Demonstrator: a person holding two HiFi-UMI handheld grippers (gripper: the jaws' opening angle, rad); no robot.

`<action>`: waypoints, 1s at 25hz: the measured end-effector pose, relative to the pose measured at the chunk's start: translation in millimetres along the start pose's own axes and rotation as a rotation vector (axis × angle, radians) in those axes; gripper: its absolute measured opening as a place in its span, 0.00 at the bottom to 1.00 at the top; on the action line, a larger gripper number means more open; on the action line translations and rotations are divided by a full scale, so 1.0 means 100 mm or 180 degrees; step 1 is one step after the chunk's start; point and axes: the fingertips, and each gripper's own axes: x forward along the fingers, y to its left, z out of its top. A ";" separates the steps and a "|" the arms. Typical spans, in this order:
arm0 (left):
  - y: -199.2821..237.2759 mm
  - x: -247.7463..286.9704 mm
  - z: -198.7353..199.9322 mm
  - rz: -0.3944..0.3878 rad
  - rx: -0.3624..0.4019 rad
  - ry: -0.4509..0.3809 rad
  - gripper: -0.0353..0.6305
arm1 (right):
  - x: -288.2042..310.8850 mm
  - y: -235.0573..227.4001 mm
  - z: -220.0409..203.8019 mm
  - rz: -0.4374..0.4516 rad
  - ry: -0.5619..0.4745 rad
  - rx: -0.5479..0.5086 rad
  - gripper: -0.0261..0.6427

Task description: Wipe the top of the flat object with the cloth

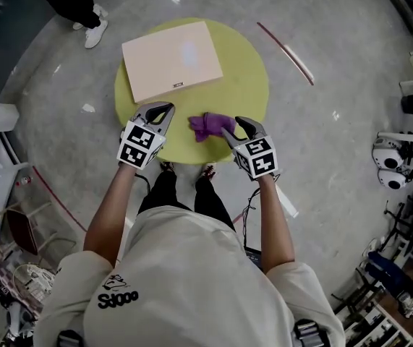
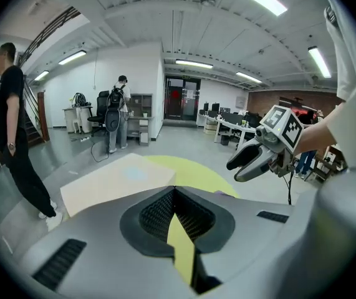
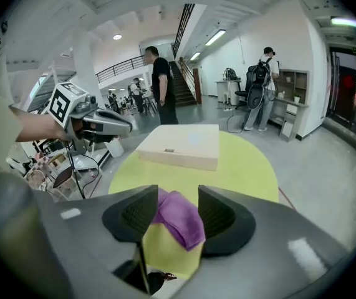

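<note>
- Flat object (image 1: 171,60): a pale rectangular board that lies flat on the far part of the yellow round table (image 1: 246,85). Its top is bare, and nothing touches it.
- Cloth (image 1: 210,125): purple and crumpled. It lies on the table near the person's edge, apart from the board.
- Right gripper (image 1: 231,125): angled down at the cloth. The right gripper view shows its jaws standing apart with the cloth (image 3: 181,220) between them. The pads do not appear to press on it, so the cloth is judged not yet gripped.
- Left gripper (image 1: 168,107): held over the table's near edge beside the cloth. Its jaws are closed tip to tip on nothing.
- Progress: judged to be at the start. The cloth has yet to be grasped, lifted and carried to the board, and no wiping of the top has begun.
</note>
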 end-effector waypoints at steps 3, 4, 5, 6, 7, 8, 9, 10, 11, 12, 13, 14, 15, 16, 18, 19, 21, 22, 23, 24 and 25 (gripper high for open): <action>-0.04 0.04 -0.15 -0.0034 -0.0059 0.0102 0.06 | 0.11 0.02 -0.19 0.0101 0.0195 -0.0125 0.38; -0.05 0.05 -0.20 -0.0046 -0.0071 0.0133 0.06 | 0.15 0.04 -0.26 0.0148 0.0271 -0.0206 0.39; -0.05 0.07 -0.24 -0.0055 -0.0083 0.0160 0.06 | 0.20 0.05 -0.34 0.0196 0.0354 -0.0301 0.40; -0.05 0.09 -0.27 -0.0062 -0.0096 0.0181 0.06 | 0.24 0.06 -0.41 0.0235 0.0440 -0.0411 0.41; -0.05 0.10 -0.30 -0.0068 -0.0109 0.0200 0.06 | 0.28 0.07 -0.48 0.0264 0.0528 -0.0530 0.41; -0.05 0.11 -0.33 -0.0072 -0.0121 0.0217 0.06 | 0.32 0.08 -0.56 0.0290 0.0616 -0.0646 0.42; -0.05 0.12 -0.35 -0.0077 -0.0133 0.0233 0.06 | 0.36 0.08 -0.63 0.0316 0.0699 -0.0744 0.44; -0.05 0.13 -0.38 -0.0082 -0.0145 0.0248 0.06 | 0.41 0.09 -0.69 0.0342 0.0765 -0.0814 0.45; -0.06 0.14 -0.40 -0.0088 -0.0156 0.0261 0.06 | 0.46 0.09 -0.74 0.0368 0.0814 -0.0857 0.47; -0.06 0.15 -0.42 -0.0094 -0.0169 0.0270 0.06 | 0.50 0.09 -0.78 0.0392 0.0853 -0.0880 0.48; -0.06 0.16 -0.43 -0.0100 -0.0182 0.0278 0.06 | 0.54 0.09 -0.83 0.0407 0.0885 -0.0896 0.48; -0.07 0.17 -0.45 -0.0106 -0.0193 0.0287 0.06 | 0.58 0.09 -0.87 0.0409 0.0911 -0.0918 0.48; -0.08 0.17 -0.47 -0.0111 -0.0204 0.0298 0.06 | 0.61 0.07 -0.91 0.0399 0.0933 -0.0947 0.48; -0.08 0.17 -0.50 -0.0116 -0.0213 0.0311 0.06 | 0.64 0.06 -0.94 0.0380 0.0951 -0.0983 0.49; -0.09 0.17 -0.54 -0.0124 -0.0230 0.0343 0.06 | 0.69 0.03 -0.98 0.0325 0.0972 -0.1069 0.50; -0.09 0.17 -0.57 -0.0129 -0.0241 0.0360 0.06 | 0.71 0.02 -0.99 0.0290 0.0979 -0.1124 0.51; -0.11 0.16 -0.62 -0.0135 -0.0266 0.0391 0.06 | 0.76 -0.02 -1.02 0.0224 0.1013 -0.1261 0.51; -0.11 0.16 -0.64 -0.0134 -0.0280 0.0401 0.06 | 0.79 -0.03 -1.04 0.0199 0.1038 -0.1328 0.51; -0.12 0.16 -0.65 -0.0137 -0.0301 0.0405 0.06 | 0.82 -0.04 -1.06 0.0179 0.1059 -0.1386 0.51; -0.12 0.15 -0.66 -0.0143 -0.0329 0.0402 0.06 | 0.84 -0.05 -1.07 0.0165 0.1071 -0.1438 0.51; -0.12 0.15 -0.66 -0.0151 -0.0360 0.0397 0.06 | 0.85 -0.05 -1.08 0.0158 0.1078 -0.1489 0.51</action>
